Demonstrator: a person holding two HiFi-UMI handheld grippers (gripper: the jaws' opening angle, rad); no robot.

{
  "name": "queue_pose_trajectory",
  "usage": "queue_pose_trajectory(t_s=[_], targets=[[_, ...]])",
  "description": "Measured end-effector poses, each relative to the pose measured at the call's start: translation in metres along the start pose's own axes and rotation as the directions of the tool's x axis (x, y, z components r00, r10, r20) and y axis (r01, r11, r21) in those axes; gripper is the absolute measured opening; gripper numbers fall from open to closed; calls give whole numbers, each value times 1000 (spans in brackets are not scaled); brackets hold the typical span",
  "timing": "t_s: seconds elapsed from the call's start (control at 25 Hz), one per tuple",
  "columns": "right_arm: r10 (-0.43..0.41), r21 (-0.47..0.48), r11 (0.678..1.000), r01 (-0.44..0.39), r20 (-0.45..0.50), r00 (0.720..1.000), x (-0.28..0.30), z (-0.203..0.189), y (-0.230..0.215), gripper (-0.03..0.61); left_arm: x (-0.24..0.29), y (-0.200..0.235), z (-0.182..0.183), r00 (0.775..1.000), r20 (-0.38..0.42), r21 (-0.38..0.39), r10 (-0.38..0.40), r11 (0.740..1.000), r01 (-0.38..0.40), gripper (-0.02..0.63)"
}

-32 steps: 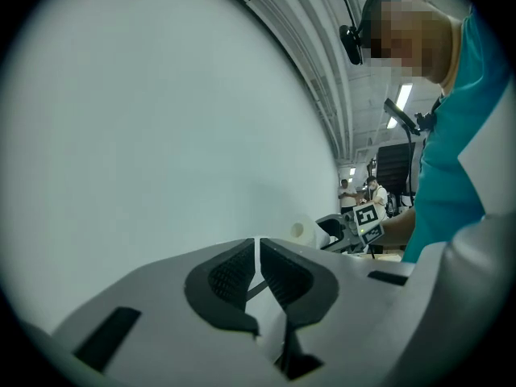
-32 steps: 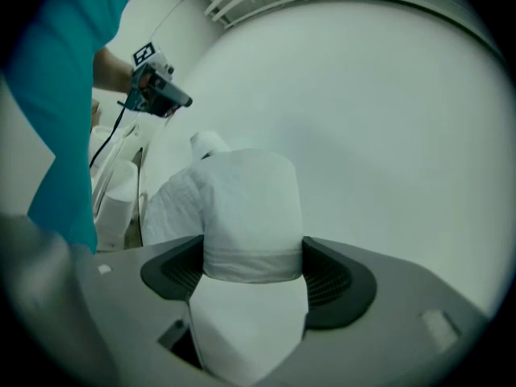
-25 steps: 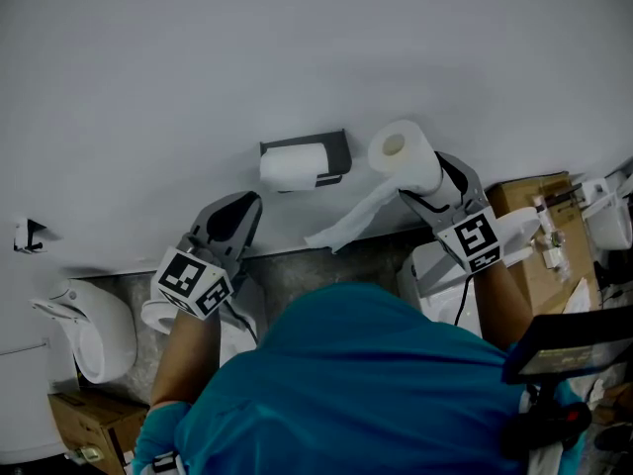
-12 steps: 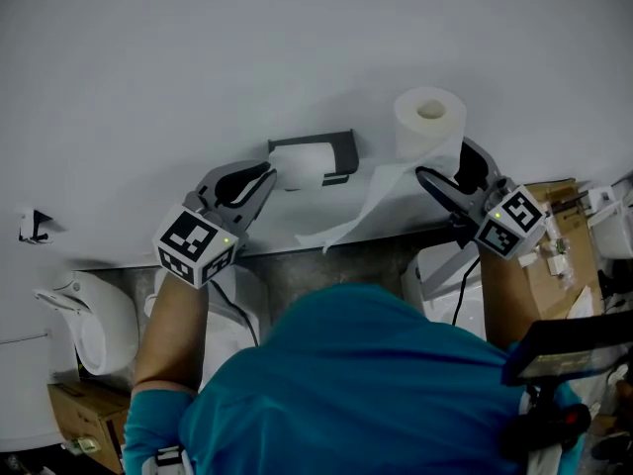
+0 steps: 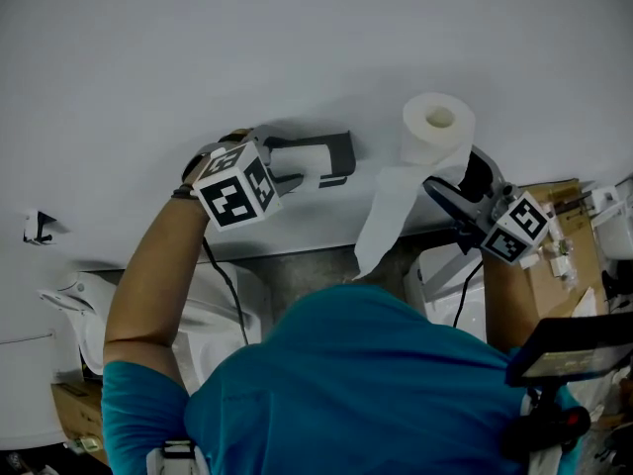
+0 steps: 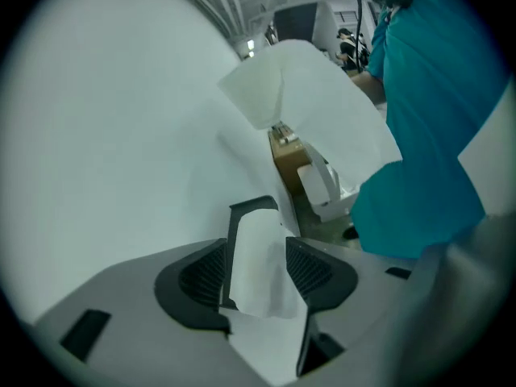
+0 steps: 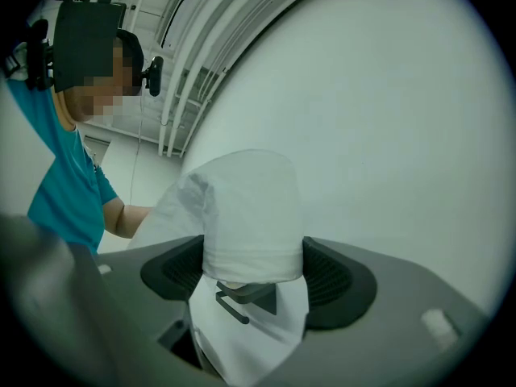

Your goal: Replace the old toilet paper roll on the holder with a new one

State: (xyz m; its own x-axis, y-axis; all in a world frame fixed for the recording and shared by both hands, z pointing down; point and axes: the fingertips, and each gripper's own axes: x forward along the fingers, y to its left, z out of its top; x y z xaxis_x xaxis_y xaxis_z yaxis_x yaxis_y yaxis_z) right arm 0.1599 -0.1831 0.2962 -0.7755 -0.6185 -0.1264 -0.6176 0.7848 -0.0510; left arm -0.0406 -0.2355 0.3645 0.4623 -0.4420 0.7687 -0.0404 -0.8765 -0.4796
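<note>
Closest to the head camera, teal shirt [image 5: 366, 384]: fills the bottom middle of the head view, with both forearms reaching out from it toward the wall.
Cardboard box [image 5: 566, 234]: low at the right, beyond the right forearm.
Right gripper [image 7: 251, 274]: clamped on the new roll, both ribbed pads pressing into its sides; its marker cube faces the head camera.
New roll [image 5: 438, 127]: held up in front of the wall, right of the holder and a little above it, with its core hole turned toward the head camera.
Loose tail [image 5: 381, 221]: a strip of paper hanging from the new roll, down past the holder's right end.
Left gripper [image 6: 258, 271]: jaws apart, having just been opening; the old roll stands between them, and a gap shows beside the left pad.
Old roll [image 6: 260, 244]: on the holder, between the left gripper's pads.
Holder [image 5: 339, 151]: dark bracket fixed to the wall, its right end showing past the left gripper.
Wall [image 5: 297, 38]: plain and pale, behind everything.
</note>
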Motion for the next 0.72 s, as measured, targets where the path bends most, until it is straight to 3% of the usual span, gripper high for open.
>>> queue_pose_trajectory(t_s=[0.12, 0.24, 0.52, 0.72], targets=[[-7, 0, 1000, 7, 2, 1000, -8, -1, -4, 362, 21, -1, -4, 989, -121, 57, -89, 994, 96, 224], [-17, 8, 1000, 17, 0, 1000, -11, -4, -7, 362, 34, 1, -14, 966, -201, 61, -162, 982, 178, 232], [-16, 78, 997, 13, 38, 999, -9, 0, -9, 362, 54, -2, -35, 906, -295, -7, -302, 949, 314, 232], [-35, 52, 998, 35, 4, 999, -13, -11, -17, 362, 55, -6, -38, 890, -312, -13, -333, 938, 346, 219]])
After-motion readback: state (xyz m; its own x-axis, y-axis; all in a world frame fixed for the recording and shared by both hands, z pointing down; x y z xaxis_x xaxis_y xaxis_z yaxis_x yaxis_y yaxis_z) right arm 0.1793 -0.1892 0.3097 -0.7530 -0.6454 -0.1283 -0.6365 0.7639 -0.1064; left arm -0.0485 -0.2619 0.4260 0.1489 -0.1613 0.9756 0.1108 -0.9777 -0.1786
